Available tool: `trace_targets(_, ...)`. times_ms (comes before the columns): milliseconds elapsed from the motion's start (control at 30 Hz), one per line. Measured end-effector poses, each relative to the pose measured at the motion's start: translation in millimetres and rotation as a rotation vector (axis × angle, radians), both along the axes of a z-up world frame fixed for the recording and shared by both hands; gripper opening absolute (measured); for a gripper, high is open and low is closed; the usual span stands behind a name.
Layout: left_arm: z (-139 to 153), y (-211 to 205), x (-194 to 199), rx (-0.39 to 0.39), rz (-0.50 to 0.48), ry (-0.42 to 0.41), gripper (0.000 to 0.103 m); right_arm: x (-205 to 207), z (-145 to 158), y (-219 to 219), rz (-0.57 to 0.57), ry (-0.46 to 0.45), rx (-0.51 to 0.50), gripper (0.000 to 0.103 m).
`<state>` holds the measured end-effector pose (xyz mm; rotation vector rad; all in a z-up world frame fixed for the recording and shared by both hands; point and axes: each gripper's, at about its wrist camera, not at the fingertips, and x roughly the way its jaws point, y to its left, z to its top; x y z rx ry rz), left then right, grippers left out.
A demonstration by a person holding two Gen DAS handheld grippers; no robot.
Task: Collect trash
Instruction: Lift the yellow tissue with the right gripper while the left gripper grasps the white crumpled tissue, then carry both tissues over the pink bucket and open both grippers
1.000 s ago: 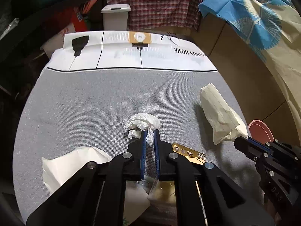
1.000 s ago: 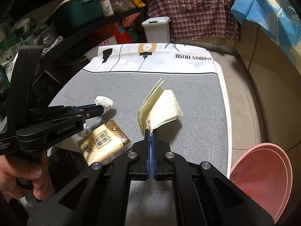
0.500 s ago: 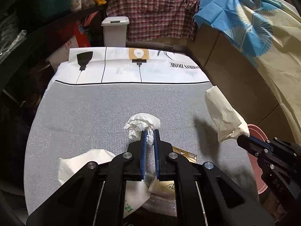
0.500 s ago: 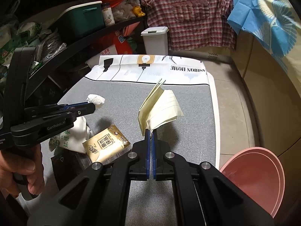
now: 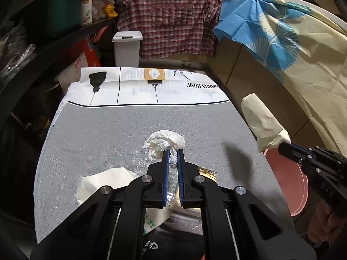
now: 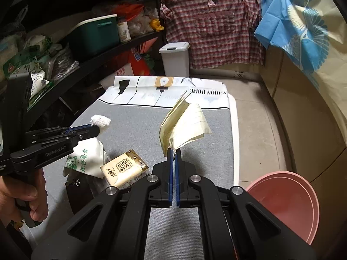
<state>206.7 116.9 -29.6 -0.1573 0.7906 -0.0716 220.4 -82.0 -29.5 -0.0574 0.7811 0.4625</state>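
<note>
The left claw (image 5: 172, 151) is closed almost fully on a crumpled white tissue (image 5: 164, 143), which it holds by a thin twisted neck while the puffy part stands free above the tips. The right claw (image 6: 173, 151) is closed completely on the lower corner of a folded sheet of yellow lined paper (image 6: 184, 125), which stands up from the pads like a small tent. Both pieces hang in the air over the grey mat (image 5: 108, 130) on the floor, apart from each other. I judge that both are very light and soft. The tissue will squash to nothing, so a pinch anywhere on the wad keeps it, but a loose flap could tear away. The paper is a little stiffer and smooth; held only at one corner it may swing or slip if moved quickly, so a deeper hold across the fold would be safer. More trash lies on the mat below: a small beige tissue packet (image 6: 124, 170), a white plastic bag with green print (image 6: 86, 160) and a black bag (image 6: 79, 186) just beside it. The packet looks light and squashy with a slippery film, best taken across its short side. The white bag is limp and best taken by a gathered fold. A pink basin (image 6: 288, 199) stands beside the mat on the right, and a small white bin (image 6: 174, 59) stands at the far end.
</note>
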Motion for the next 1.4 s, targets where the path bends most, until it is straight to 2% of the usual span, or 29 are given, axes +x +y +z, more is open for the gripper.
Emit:
trace_targets(733,45.3,-18.8,-48.8,-0.006,-0.022,-0.085,0.007,-44.3,40.9,-34.1,-0.028,-0.064,0.029,0.002)
trace_targets(1133,59.0,-32.9,-59.6,-0.012,-0.049,-0.112,0.007,-62.4,78.0,-62.0,-0.012,-0.074,0.032,0.002)
trace_targets(1400,58.7,-49.6,-58.1,-0.014,-0.082,-0.112,0.007,-65.3,92.4,-99.4,-0.064,-0.100,0.026,0.002)
